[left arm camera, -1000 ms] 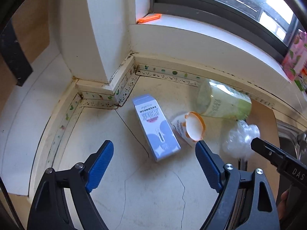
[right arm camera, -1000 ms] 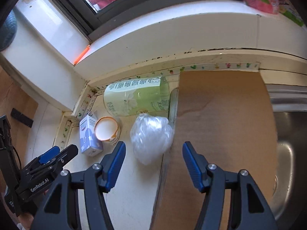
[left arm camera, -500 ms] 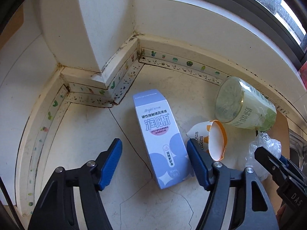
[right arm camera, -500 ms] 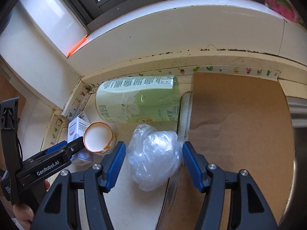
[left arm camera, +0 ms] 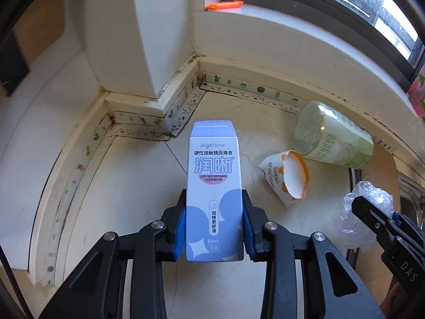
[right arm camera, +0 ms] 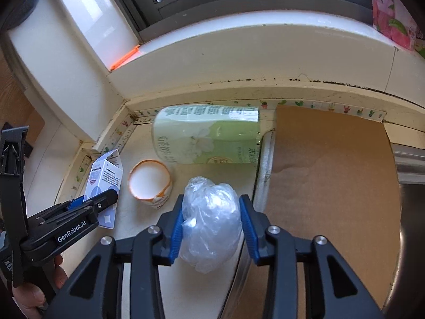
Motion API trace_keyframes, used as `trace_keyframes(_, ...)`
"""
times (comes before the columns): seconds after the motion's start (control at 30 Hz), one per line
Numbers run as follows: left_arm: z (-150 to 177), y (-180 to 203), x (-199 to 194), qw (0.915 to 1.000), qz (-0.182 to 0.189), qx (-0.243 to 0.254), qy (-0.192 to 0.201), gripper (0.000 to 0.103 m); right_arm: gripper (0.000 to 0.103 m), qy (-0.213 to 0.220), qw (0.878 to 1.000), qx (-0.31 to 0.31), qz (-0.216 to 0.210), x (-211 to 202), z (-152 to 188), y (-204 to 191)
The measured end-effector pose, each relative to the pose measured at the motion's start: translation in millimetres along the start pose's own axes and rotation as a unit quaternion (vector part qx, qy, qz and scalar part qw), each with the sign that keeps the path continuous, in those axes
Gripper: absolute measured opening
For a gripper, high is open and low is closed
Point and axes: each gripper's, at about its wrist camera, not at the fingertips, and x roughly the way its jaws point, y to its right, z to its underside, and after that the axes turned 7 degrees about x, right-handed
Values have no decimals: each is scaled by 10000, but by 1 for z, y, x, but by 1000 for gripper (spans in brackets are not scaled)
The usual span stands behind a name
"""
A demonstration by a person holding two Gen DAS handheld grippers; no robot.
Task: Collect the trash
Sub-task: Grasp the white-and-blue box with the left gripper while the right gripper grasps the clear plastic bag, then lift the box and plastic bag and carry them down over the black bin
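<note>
The left gripper [left arm camera: 214, 228] is closing on a blue-and-white eye-drop carton [left arm camera: 214, 186], its blue fingers [left arm camera: 180, 235] pressed against both long sides of the box near its lower end; the carton lies flat on the cracked cream worktop [left arm camera: 127, 186]; just beside the carton, on the side away from the wall corner, a small white paper cup [left arm camera: 285, 176] with an orange rim lies tipped over, mouth facing the camera; beyond the cup, against the backsplash, a pale green labelled plastic bottle [right arm camera: 205, 134] lies on its side; the right gripper [right arm camera: 211, 227] is closing around a crumpled clear plastic bag [right arm camera: 209, 223], which sits between its fingers [right arm camera: 176, 232] with both pads touching the film; the bag rests next to the cup, at the edge of a brown cardboard sheet [right arm camera: 332, 180] that reaches the backsplash; an orange clip [left arm camera: 224, 4] lies on the windowsill above the carton; a person's hand [right arm camera: 39, 289] holds the left gripper's handle.
</note>
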Motion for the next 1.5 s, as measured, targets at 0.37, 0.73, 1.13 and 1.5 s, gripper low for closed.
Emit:
trace_keyframes(0.37,51,19,-102,9973,155,470,540,33,38,174,9995,-116,-256,-71,47,-23)
trace_keyframes(0.73,131,16,-212,9876,487,1062,1052,33,38,546,9981,-98,-263,-165,120,-45)
trace_keyframes(1.13,240,-31,-287,9809,827,1190,1300,33,38,890,9960,27,62,-243,235,-89)
trace_keyframes(1.5,339,-78,-326,9766,927,1347,1395,33,38,1027,9942,87,317,-284,332,-131)
